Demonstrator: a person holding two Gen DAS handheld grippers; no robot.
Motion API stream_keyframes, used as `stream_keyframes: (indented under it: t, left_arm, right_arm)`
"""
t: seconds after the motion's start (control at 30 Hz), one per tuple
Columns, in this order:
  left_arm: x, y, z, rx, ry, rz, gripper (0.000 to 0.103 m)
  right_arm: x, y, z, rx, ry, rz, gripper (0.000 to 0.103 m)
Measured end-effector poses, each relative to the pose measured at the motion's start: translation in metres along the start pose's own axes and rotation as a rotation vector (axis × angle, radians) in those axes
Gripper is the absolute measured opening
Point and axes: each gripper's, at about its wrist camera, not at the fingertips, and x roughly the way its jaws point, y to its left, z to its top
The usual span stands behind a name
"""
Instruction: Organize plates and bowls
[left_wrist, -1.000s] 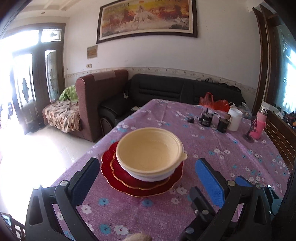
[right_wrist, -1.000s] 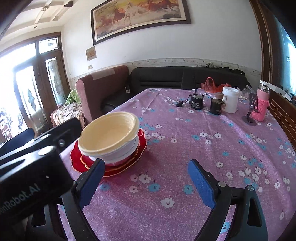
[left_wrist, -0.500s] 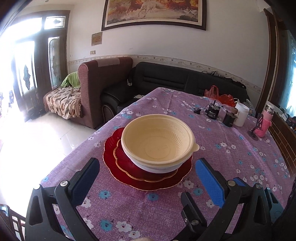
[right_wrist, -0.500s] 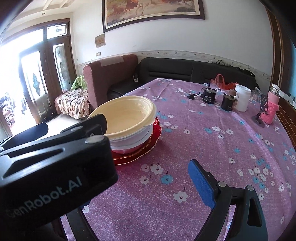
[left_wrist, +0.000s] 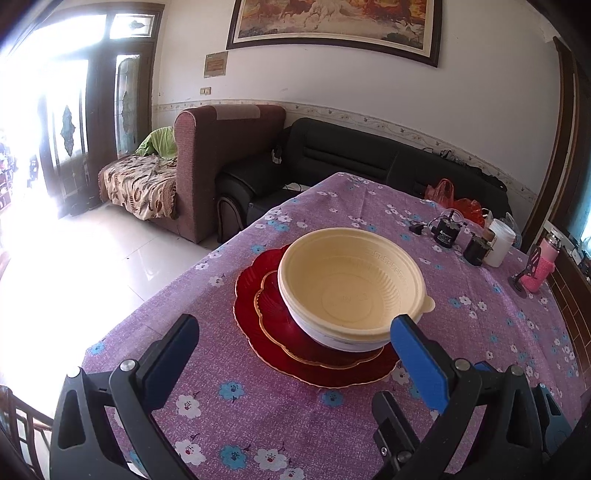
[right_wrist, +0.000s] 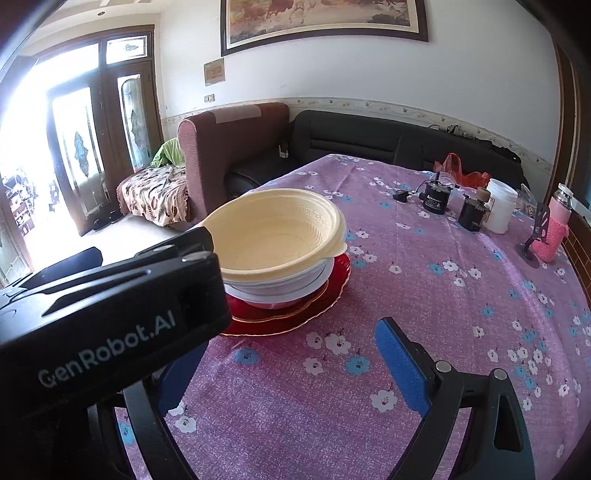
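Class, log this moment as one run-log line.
left: open, empty | right: open, empty | bowls: stacked on red plates

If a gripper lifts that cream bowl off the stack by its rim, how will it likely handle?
The cream bowl looks like thin moulded plastic, so probably light and slightly flexible at the rim. It sits nested in a white bowl, which might lift with it. Its small rim tab may offer grip.

White wall (left_wrist: 480, 96) ahead of me with a framed horse painting (left_wrist: 332, 22), black sofa (left_wrist: 369, 162) along it, maroon armchair (left_wrist: 221, 147) to its left, glass-panelled wooden door (left_wrist: 122, 103) far left flooding glare over pale floor tiles (left_wrist: 92, 266), my desk (left_wrist: 480, 332) under purple flowered cloth.
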Motion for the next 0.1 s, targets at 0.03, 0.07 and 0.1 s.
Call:
stream_keyframes:
  t: [0.03, 0.07, 0.1]
  left_arm:
    - [0.0000, 0.0001, 0.0001, 0.000, 0.001, -0.001, 0.103]
    - [-0.0001, 0.0004, -0.0003, 0.002, 0.003, -0.002, 0.103]
    - [0.0001, 0.0004, -0.0004, 0.003, 0.005, -0.002, 0.103]
  right_arm:
    - [0.0000, 0.0001, 0.0004, 0.001, -0.001, 0.002, 0.094]
    - [0.0000, 0.0006, 0.0011, 0.001, -0.002, 0.001, 0.094]
    - [-0.0001, 0.0004, 0.0015, 0.002, -0.003, 0.001, 0.094]
